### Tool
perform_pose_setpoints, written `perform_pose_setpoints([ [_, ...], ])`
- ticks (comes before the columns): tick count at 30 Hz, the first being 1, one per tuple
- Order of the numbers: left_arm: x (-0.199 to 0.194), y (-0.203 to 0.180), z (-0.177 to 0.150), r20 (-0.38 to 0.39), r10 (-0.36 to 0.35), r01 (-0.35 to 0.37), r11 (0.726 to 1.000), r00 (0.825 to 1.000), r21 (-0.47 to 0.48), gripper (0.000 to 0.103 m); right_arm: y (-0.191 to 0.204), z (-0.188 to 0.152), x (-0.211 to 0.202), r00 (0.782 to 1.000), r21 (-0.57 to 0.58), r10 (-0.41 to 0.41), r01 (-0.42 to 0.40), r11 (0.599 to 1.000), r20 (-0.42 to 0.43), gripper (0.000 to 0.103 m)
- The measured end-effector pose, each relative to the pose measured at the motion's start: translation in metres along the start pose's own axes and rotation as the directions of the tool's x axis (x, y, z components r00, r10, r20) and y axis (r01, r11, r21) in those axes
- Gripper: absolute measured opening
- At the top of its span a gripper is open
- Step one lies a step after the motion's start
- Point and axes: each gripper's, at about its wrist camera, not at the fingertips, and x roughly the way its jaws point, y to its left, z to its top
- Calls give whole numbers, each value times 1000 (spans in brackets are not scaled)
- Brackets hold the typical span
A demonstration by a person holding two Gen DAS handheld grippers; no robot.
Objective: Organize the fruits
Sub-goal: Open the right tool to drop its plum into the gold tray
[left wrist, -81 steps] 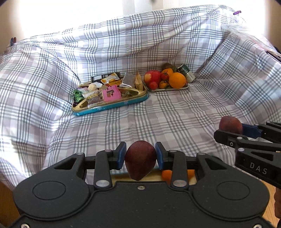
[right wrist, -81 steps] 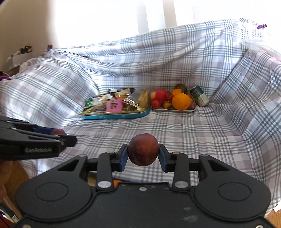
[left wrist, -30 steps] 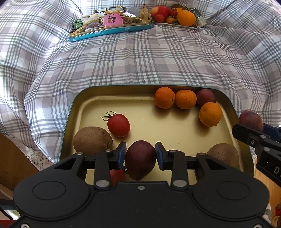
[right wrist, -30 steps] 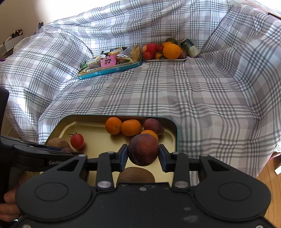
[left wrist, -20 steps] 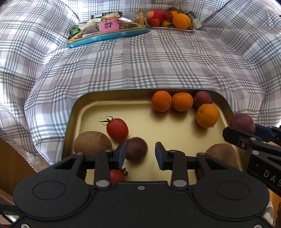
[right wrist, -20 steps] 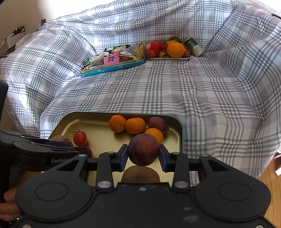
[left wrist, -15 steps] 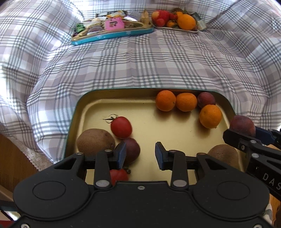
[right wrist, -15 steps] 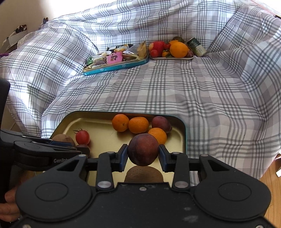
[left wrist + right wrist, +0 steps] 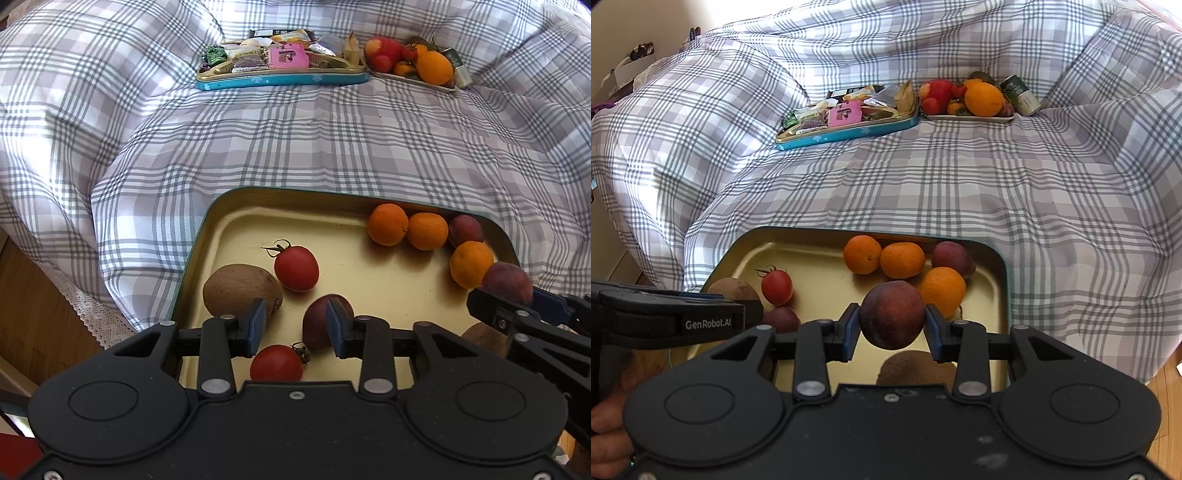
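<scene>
A gold tray (image 9: 236, 221) with a teal rim lies on the plaid cloth just below both grippers. It holds three oranges (image 9: 427, 230), a plum (image 9: 464, 229), two tomatoes (image 9: 296, 268), two kiwis (image 9: 240, 290) and a dark red plum (image 9: 317, 321). My left gripper (image 9: 295, 321) hangs open over the tray's near left. That dark plum rests on the tray below it, partly behind the right finger. My right gripper (image 9: 892, 321) is shut on a dark red peach (image 9: 892, 314) above the tray's near right. From the left wrist view the peach (image 9: 508, 282) shows at the right edge.
A blue tin (image 9: 280, 79) of wrapped snacks sits far back on the cloth. Beside it is a white plate (image 9: 967, 118) piled with fruit, and a can (image 9: 1021, 95). Wooden floor (image 9: 37, 314) shows beyond the cloth's left edge. A hand (image 9: 609, 417) holds the left gripper.
The left gripper has let go of the dark plum, which dropped onto the tray and rolled a little. The right gripper still holds its peach over the tray.
</scene>
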Motion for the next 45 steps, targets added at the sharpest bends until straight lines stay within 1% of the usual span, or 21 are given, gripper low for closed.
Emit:
perform_pose_setpoints([
  [7,0,1,-2,-4,-2,2,1000,1000,-5,44,7,4,4,1000,-19,13,-13,1000,0,39],
  [13,0,1,-1,-4,-2,2,1000,1000,-5,44,3,4,5,1000,-11,15,-15,1000,-5,39],
  [20,-1,-1,-2,0,3,-3,1000,1000,3,44,4,3,1,1000,-15,15,-15,1000,19,39],
  [32,-6,-1,-2,22,15,-15,1000,1000,3,44,-3,2,-4,998,1,-44,44,999,36,40],
  [36,-8,-2,-3,32,20,-20,1000,999,7,44,-6,1,-7,997,13,-68,67,998,47,44],
  [45,-11,-5,-4,46,22,-23,999,999,24,44,-8,-1,-8,994,35,-100,99,994,50,47],
])
